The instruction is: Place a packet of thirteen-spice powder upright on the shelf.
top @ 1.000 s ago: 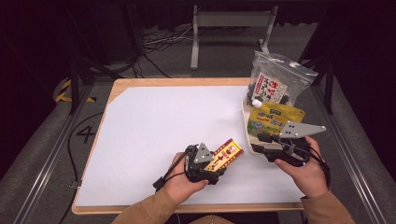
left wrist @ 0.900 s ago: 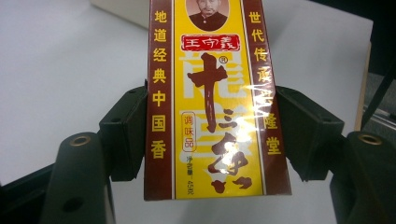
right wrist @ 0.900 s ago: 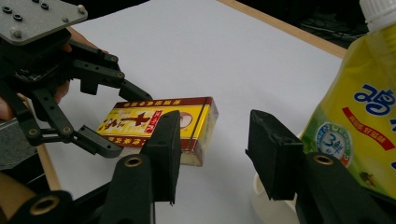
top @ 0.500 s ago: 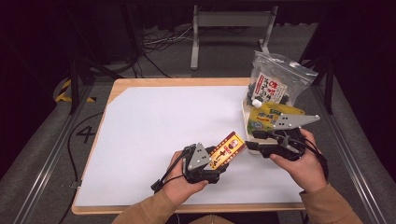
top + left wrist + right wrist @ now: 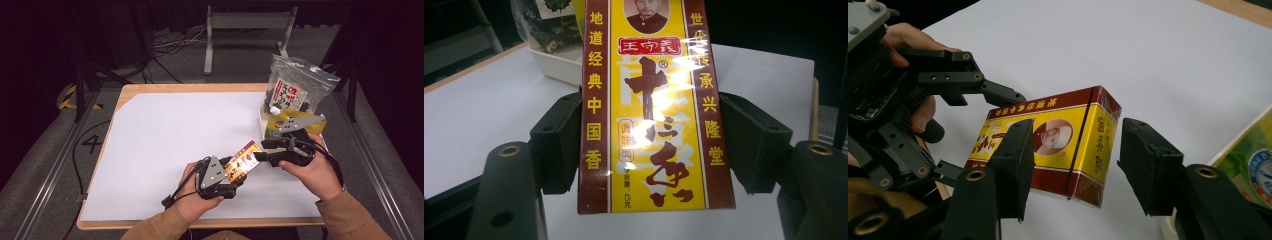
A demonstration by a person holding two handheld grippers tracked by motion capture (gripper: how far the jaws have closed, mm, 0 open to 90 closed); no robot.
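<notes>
My left gripper sits near the table's front edge, a little right of its middle, my left hand coming up from below and the jaws aimed toward the far right corner. Its two pads press the long sides of the red-and-yellow spice box, which hangs lifted off the white tabletop, its free end pointing at my other hand. My right gripper lies roughly level, aimed back across the table toward the left one, my right hand closer to the right edge. Its jaws have just been opening and stand wide; the box's end lies between them but the pads are clear of it.

The left gripper view shows the box's printed face with yellow characters, clamped at both sides, and beyond it a white tray. The right gripper view shows the box from its far end, with gaps either side, the left gripper behind it. The high view shows the tray by the right edge, holding a clear zip bag and a yellow packet.
</notes>
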